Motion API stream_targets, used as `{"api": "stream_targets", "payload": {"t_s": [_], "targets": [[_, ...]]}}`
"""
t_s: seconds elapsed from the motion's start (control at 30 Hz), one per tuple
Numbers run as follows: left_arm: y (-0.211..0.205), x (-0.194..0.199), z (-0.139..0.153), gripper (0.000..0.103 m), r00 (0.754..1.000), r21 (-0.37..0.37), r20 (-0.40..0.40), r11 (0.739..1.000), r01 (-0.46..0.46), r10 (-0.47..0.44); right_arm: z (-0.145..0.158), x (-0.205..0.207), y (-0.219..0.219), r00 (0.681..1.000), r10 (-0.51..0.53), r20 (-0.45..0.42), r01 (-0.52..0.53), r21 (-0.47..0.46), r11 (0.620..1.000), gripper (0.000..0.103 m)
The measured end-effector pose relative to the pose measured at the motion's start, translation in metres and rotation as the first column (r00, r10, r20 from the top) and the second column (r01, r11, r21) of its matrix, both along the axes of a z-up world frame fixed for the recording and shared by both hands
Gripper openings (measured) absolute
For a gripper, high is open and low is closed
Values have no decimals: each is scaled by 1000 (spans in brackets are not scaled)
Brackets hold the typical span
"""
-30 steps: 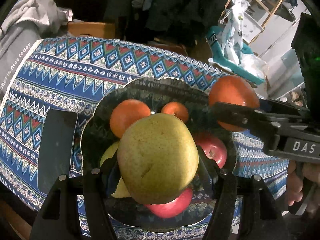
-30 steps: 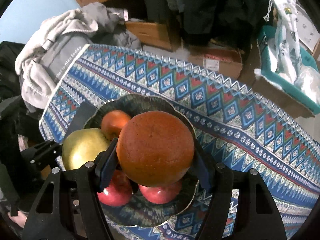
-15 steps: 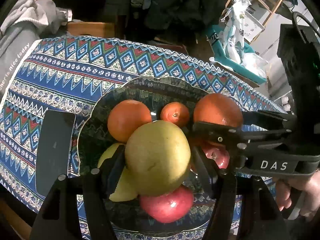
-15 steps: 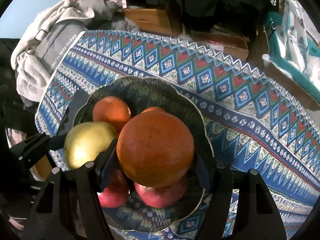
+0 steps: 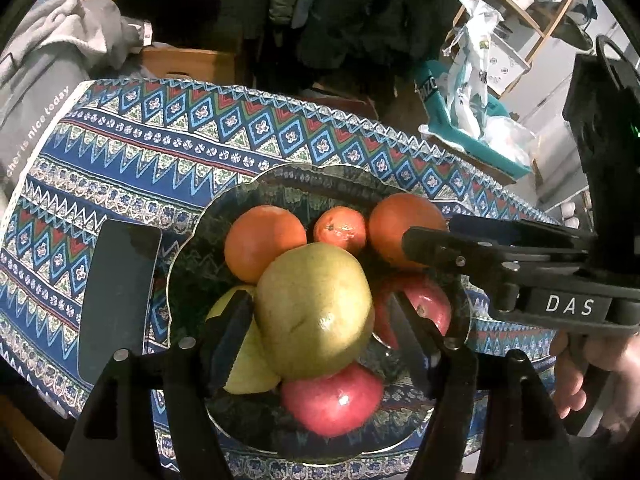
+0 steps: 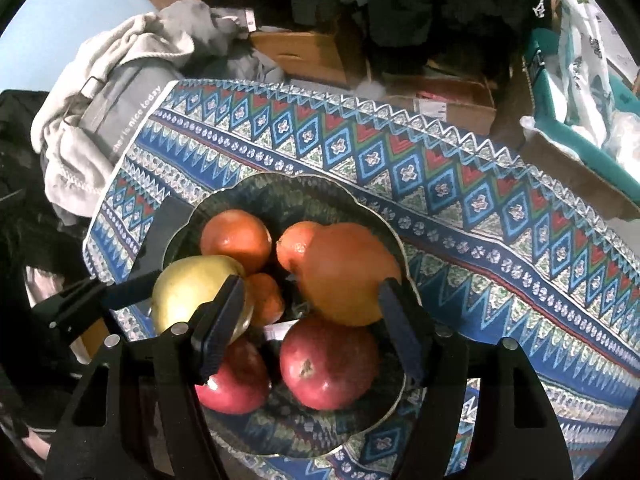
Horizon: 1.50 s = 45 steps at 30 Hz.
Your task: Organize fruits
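Left wrist view: pear (image 5: 316, 312) lying on top of the other fruit in the bowl (image 5: 280, 172), between the jaws of the left gripper (image 5: 318, 316), just opened, with a gap at one pad. Right wrist view: orange (image 6: 344, 276) down against the bowl's far side, right gripper (image 6: 310, 286) likewise just opened, gripping nothing. Placing step seemingly finished; next, lifting both grippers straight up, without rolling anything onto the patterned cloth (image 5: 200, 140).

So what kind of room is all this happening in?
Most likely a lived-in home, perhaps a bedroom or storage corner: a patterned tablecloth under a fruit bowl, a grey hoodie heaped beside it, cardboard boxes and dark coats behind.
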<state>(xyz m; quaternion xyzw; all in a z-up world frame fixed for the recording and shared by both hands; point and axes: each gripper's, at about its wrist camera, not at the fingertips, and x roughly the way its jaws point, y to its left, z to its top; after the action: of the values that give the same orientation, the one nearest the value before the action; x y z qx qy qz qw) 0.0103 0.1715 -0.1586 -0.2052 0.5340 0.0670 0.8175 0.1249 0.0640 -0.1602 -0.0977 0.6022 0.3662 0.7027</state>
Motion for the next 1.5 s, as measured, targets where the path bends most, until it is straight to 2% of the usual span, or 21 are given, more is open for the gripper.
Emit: {"api": "stream_targets", "payload": {"t_s": [0.43, 0.67, 0.8, 1.0, 1.13, 1.3, 1.5], "targets": [[-10, -11, 46, 78, 996, 47, 88, 999, 7, -11, 60, -17, -22, 987, -14, 159, 11, 20, 1000, 72], [-18, -18, 69, 80, 992, 102, 124, 995, 7, -20, 96, -27, -49, 968, -48, 247, 40, 40, 998, 74], [-29, -22, 85, 80, 987, 167, 151, 986, 26, -52, 114, -34, -62, 958, -60, 282, 46, 58, 997, 75], [-42, -27, 108, 81, 977, 157, 197, 987, 46, -77, 137, -45, -76, 939, -60, 339, 36, 75, 997, 78], [-53, -29, 123, 86, 969, 197, 226, 979, 58, -103, 152, -52, -85, 917, -60, 395, 34, 74, 997, 82], [-63, -29, 135, 86, 963, 191, 243, 979, 69, -115, 167, -56, -102, 906, -87, 415, 47, 106, 993, 82], [-75, -32, 151, 87, 953, 247, 270, 967, 67, -135, 180, -56, -126, 887, -116, 447, 69, 121, 990, 84]]}}
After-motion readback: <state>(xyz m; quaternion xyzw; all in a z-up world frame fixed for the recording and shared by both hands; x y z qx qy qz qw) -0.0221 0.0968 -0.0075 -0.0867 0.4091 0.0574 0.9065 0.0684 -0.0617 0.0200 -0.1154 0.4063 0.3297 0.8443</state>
